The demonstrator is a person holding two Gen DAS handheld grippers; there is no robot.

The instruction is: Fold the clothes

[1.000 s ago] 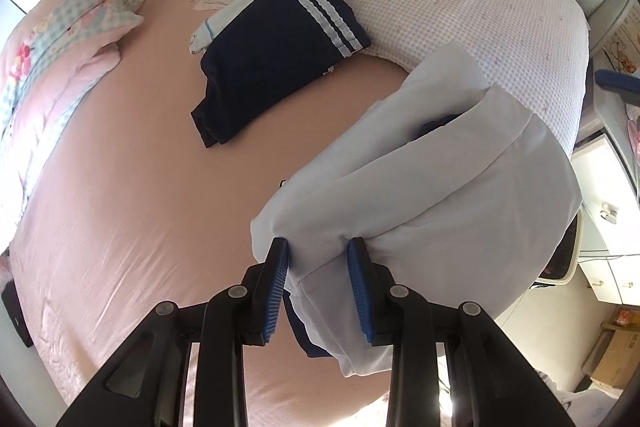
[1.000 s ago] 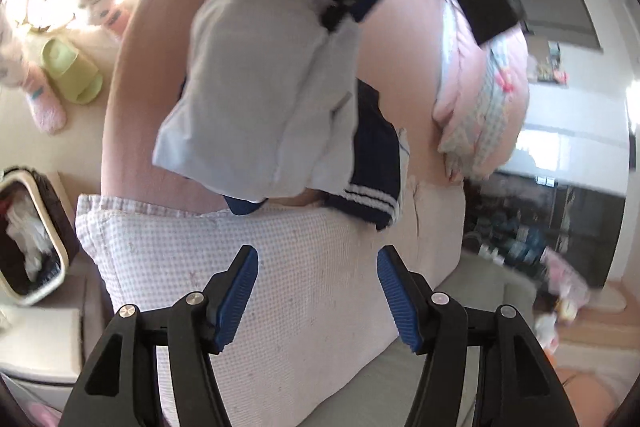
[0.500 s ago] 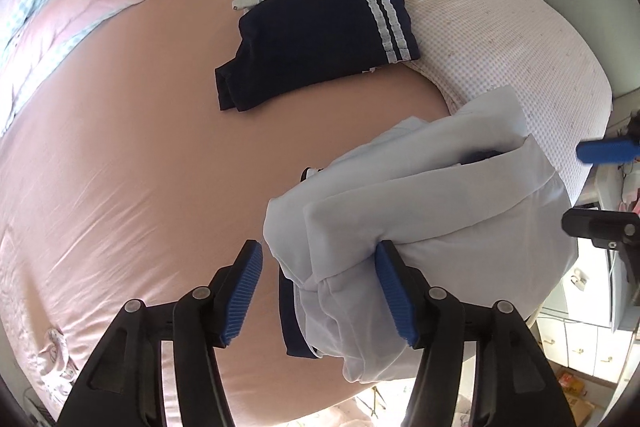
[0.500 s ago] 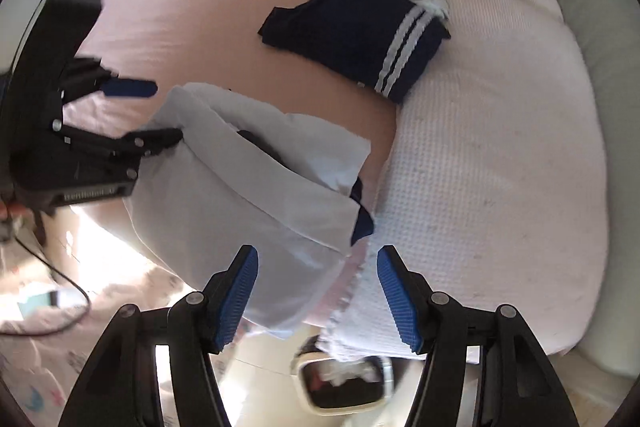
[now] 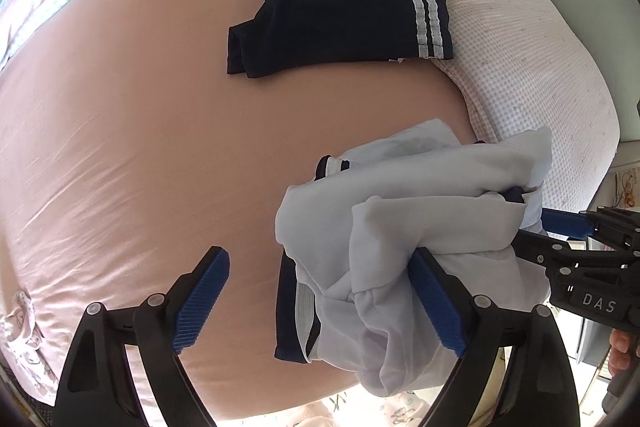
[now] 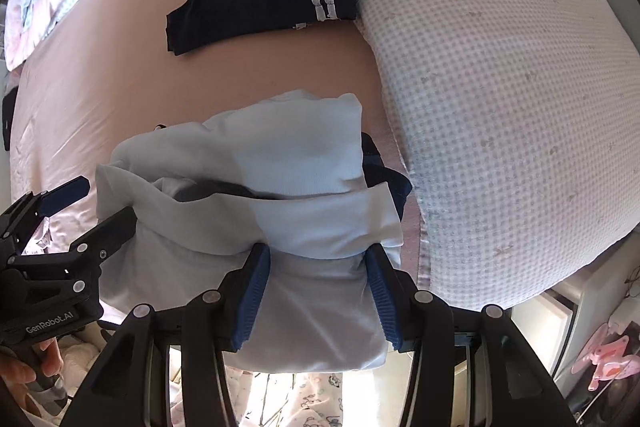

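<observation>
At the bed's (image 5: pixel 120 147) near edge the pale garment (image 5: pixel 420 195) is straddled by the right gripper's (image 6: pixel 316 291) half-closed jaws; from the left gripper (image 5: pixel 320 303) (jaws wide) it lies toward two o'clock.

Bunched pale-blue garment (image 5: pixel 404 227) overhangs bed edge; folded navy garment (image 5: pixel 340 15) lies beyond.
</observation>
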